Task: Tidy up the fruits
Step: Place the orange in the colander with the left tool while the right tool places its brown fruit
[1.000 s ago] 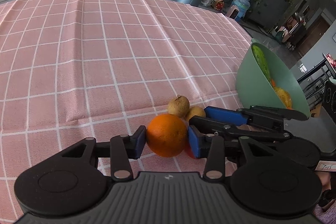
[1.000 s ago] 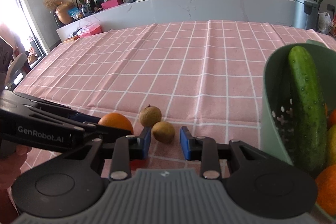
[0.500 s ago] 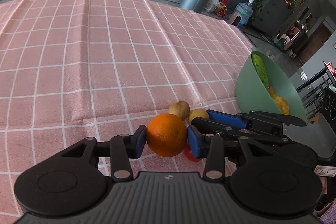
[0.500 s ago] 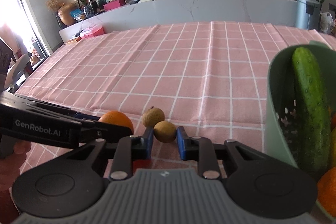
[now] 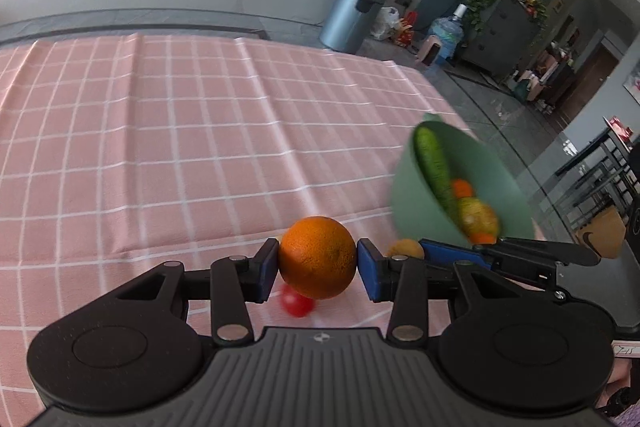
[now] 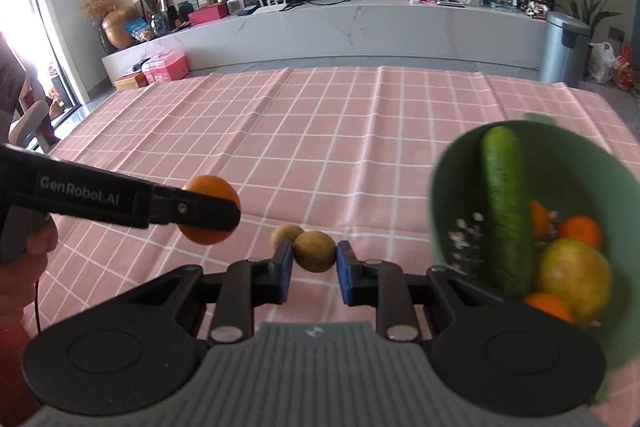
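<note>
Dimpled peel shows on the round orange (image 5: 317, 258) my left gripper (image 5: 317, 270) pinches above the pink checked cloth (image 5: 168, 155). My right gripper (image 6: 314, 271) squeezes a small matte brown fruit (image 6: 315, 251), just closed, beside the smooth green bowl (image 6: 448, 187).

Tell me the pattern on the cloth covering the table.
The tablecloth is pink with a grid of thin white lines, seen best in the right wrist view.

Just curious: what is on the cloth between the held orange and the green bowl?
In the right wrist view, two small brown fruits: one clamped in the right gripper, another behind it.
</note>
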Motion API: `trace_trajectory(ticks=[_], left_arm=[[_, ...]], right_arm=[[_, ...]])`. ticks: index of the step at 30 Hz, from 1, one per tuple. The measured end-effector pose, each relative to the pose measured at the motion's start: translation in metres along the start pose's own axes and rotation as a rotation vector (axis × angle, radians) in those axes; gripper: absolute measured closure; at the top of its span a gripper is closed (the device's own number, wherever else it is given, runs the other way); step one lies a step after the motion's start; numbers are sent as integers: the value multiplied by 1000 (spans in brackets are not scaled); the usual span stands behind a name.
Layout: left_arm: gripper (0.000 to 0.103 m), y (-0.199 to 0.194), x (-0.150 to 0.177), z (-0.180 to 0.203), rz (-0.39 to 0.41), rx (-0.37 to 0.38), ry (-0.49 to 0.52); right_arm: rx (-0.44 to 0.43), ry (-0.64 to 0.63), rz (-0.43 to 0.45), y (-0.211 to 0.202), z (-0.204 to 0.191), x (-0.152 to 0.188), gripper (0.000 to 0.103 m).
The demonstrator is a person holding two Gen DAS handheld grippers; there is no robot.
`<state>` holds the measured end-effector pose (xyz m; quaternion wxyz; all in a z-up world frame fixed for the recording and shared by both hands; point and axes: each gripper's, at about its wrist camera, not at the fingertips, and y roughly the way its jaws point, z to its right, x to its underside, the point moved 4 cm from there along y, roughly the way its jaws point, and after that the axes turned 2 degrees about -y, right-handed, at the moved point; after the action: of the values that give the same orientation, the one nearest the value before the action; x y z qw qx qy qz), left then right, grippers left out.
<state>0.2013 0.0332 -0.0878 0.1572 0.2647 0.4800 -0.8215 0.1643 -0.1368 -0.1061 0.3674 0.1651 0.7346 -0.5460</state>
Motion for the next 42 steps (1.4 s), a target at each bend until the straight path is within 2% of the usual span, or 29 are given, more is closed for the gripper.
trace_trajectory(ticks=[8, 17, 22, 30, 42], left_arm=[[56, 13, -14, 61, -4, 64, 92], [56, 60, -32, 118, -86, 83, 183], [56, 84, -30, 136, -159, 47, 240], [55, 106, -20, 140, -254, -35, 295], [55, 112, -16, 144, -267, -62, 351]], right_arm=[[77, 14, 22, -55, 41, 6, 84], [219, -14, -16, -84, 103, 13, 84], [251, -39, -55, -81, 128, 12, 84], [261, -142, -125, -62, 149, 7, 84], [264, -218, -168, -41, 150, 10, 84]])
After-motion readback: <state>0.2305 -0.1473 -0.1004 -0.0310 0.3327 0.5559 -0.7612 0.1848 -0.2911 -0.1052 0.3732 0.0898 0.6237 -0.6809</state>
